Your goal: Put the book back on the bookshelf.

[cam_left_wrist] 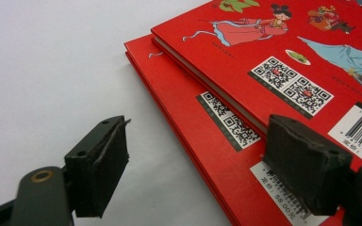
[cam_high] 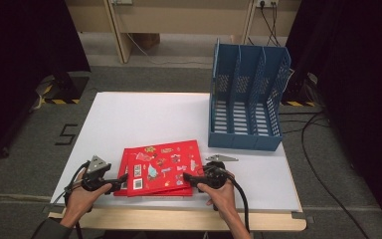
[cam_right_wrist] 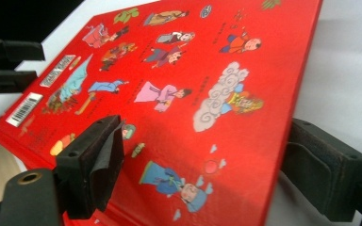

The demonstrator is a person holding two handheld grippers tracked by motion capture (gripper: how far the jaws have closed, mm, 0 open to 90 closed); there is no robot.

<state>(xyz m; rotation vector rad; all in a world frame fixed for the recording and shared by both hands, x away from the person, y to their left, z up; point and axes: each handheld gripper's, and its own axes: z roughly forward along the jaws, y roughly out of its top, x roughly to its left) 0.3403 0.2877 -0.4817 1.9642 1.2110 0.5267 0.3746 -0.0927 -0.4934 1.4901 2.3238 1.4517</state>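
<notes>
While two red picture books [cam_high: 159, 168] lie stacked on the white table [cam_high: 144, 117], the upper book [cam_right_wrist: 184, 94] sits between the right gripper [cam_high: 193, 179] and the left gripper [cam_high: 121, 180], each at one short edge. Both grippers stand released, jaws parted around the book edges without pressing. Well beyond the right gripper stands a blue file rack [cam_high: 246, 99].

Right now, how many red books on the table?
2, stacked near the front edge: top book lies offset on the bottom book. Another could hide under them, but none is visible.
</notes>
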